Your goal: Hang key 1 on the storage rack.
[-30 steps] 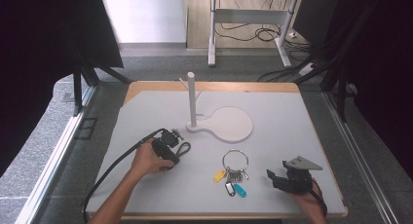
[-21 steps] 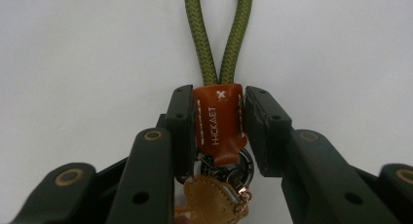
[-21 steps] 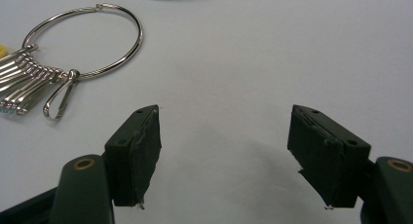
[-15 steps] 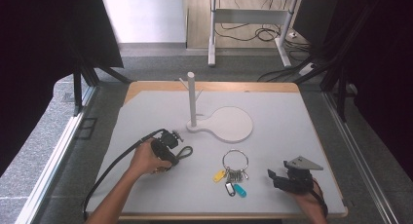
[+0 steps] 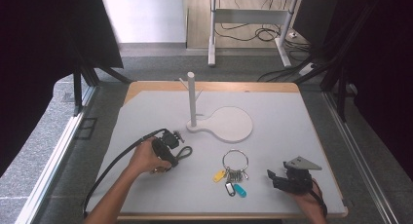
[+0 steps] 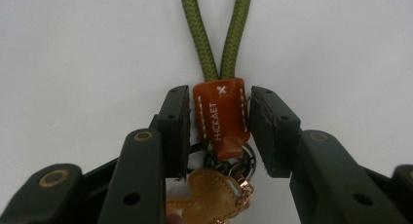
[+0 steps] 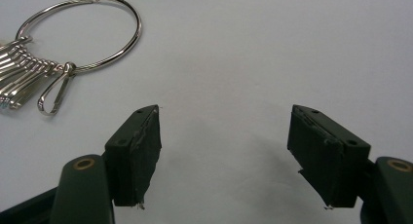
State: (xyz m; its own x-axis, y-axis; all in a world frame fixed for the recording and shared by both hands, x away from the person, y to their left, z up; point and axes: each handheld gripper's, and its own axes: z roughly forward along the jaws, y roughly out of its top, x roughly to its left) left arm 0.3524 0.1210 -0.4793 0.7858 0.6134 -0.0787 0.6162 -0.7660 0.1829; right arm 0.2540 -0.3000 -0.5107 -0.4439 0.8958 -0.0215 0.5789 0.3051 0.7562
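Two handheld grippers rest low on a pale grey table, a keychain at the left and a key ring between them

At the left, the left gripper (image 6: 218,131) has its jaws on either side of an orange leather tab (image 6: 220,116) of a keychain with a green cord loop (image 5: 184,153); small gaps show at both sides, so I cannot tell whether it grips. Farther back, near the table's (image 5: 292,117) middle, a white stand (image 5: 192,101) with an upright post rises from a flat round base. In front of it lies a metal key ring (image 5: 235,161) carrying keys and yellow, white and blue tags. At the right, the right gripper (image 5: 273,177) sits near the front edge, its jaws spread wide over bare table, holding nothing, just beside the ring
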